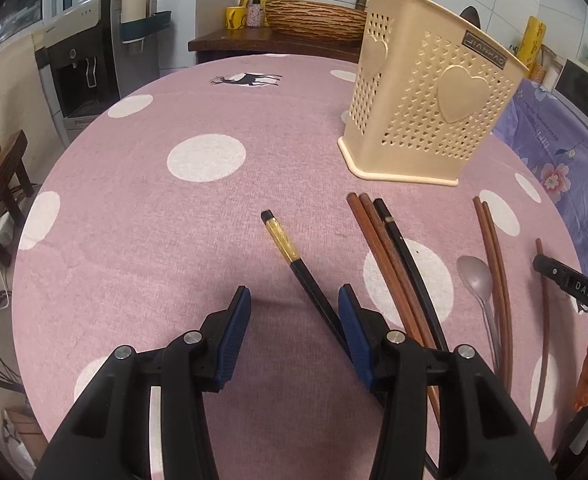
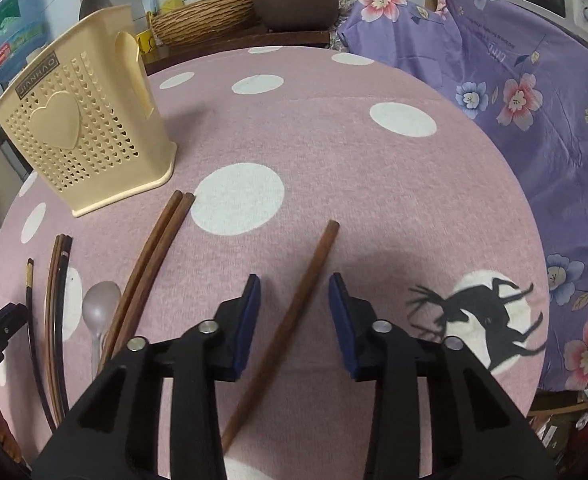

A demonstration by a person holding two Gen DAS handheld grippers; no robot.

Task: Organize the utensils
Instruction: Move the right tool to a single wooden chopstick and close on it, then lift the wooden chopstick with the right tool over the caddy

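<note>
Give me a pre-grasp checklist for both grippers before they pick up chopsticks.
1. Left gripper jaws open: ok.
2. Right gripper jaws open: ok.
3. Brown chopstick lies between the right jaws: ok.
4. Black chopstick centered between the left jaws: not ok, it runs close to the right-hand jaw.
5. Holder upright on the tablecloth: ok.
6. Holder has room inside: cannot tell.
7. Spoon clear of both grippers: ok.

a black chopstick with a gold band (image 1: 284, 246) is lying flat, running under the right finger of the left gripper (image 1: 294, 300). a lone brown chopstick (image 2: 294, 320) is lying between the spread fingers of the right gripper (image 2: 295, 292). a cream perforated holder (image 1: 426, 108) is standing upright ahead.
</note>
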